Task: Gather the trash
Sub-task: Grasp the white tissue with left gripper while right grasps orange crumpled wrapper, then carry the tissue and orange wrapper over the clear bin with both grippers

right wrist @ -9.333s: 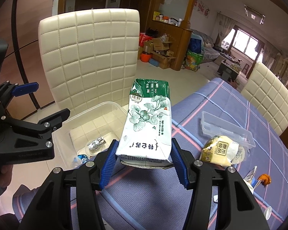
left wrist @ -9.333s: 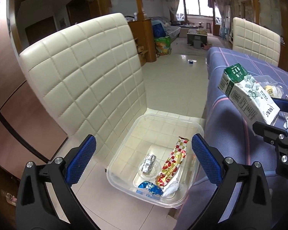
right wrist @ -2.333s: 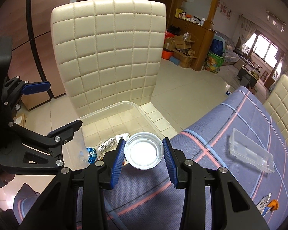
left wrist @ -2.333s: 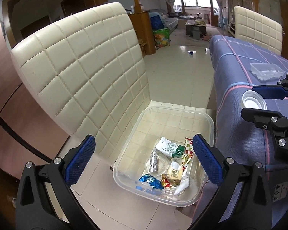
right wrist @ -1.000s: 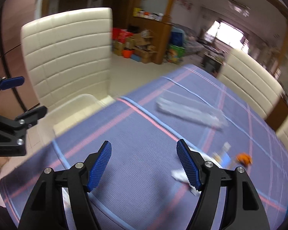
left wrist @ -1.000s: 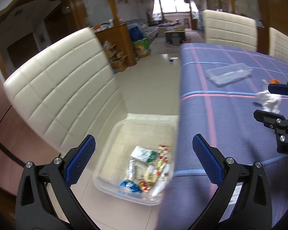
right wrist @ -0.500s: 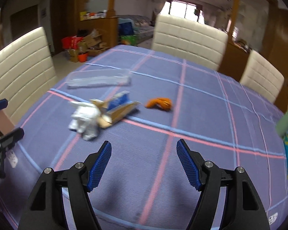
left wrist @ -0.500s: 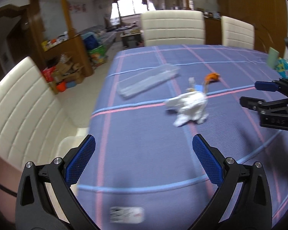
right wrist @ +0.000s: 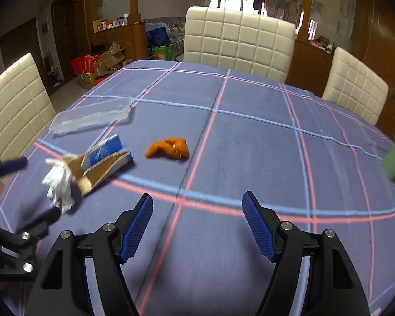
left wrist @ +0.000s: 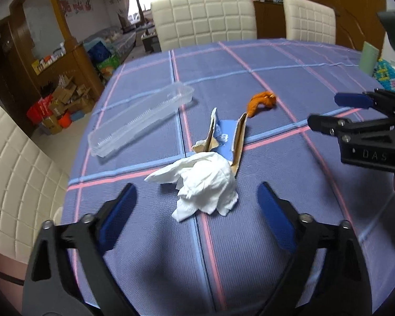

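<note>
A dining room with cream quilted chairs surrounds a table under a purple plaid cloth. On it, largest first: a clear plastic tray toward the left edge, a torn blue cardboard box lying flattened open, a crumpled white tissue touching the box's near end, and an orange peel just beyond. The left gripper hovers spread wide just before the tissue; the right gripper is also spread, holding nothing.
</note>
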Available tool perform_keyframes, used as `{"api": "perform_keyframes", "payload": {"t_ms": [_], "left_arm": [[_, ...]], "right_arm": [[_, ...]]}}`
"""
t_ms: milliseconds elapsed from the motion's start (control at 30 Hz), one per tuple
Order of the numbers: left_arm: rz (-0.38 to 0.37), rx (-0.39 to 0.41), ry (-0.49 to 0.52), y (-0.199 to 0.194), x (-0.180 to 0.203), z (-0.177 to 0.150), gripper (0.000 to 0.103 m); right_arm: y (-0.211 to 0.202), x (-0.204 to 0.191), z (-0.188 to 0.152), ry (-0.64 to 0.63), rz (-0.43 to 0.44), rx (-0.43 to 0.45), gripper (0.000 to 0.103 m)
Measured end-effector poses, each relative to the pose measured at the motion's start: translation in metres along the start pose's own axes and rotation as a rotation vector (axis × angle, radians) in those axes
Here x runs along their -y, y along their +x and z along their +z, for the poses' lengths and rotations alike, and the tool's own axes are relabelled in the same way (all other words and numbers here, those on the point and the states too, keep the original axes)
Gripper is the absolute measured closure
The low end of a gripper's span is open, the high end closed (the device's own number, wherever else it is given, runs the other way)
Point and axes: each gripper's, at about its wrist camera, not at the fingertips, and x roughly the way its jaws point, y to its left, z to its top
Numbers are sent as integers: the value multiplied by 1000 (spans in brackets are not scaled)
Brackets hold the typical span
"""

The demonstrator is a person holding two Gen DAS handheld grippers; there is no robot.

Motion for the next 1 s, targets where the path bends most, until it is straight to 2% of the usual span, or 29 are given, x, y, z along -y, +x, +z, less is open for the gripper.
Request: {"api": "perform_keyframes", "payload": {"t_ms": [67,133,200,233,333,533,600,633,700,867,1000], "left_arm": [[-10,-29,-9,10,-3,0,28],[-31,-64,-11,21,-5,0,43],[-42,-75,-14,27,-7,0,48],[-43,-69,-17,28,-10,1,55],[-19,-71,-20,33,-17,6,64],[-12,-65,-56,37,-37,13,66],[-11,-66,-62,37,-40,12,67],[-10,-67,-63,36,-41,11,67],[-9,-69,-65,36,-41,11,68],[-10,-58,-64,24,-40,4,70],[-7,-47,-69,8,-42,-6,70]], "right_arm": [[10,-4,7,-17,13,0,34],[24,-9,15,-40,18,-5,34],[37,-15,23,-57,26,-8,34],[41,-16,25,-60,32,-9,34],[55,-19,33,-65,38,-16,34],[69,-17,35,-49,64,-32,36],[67,-18,33,-45,85,-29,54],[66,-19,32,-42,92,-32,58],[62,-21,30,-40,111,-41,72],[44,-32,17,-82,97,-48,75],[23,-35,5,-66,117,-41,76]]}}
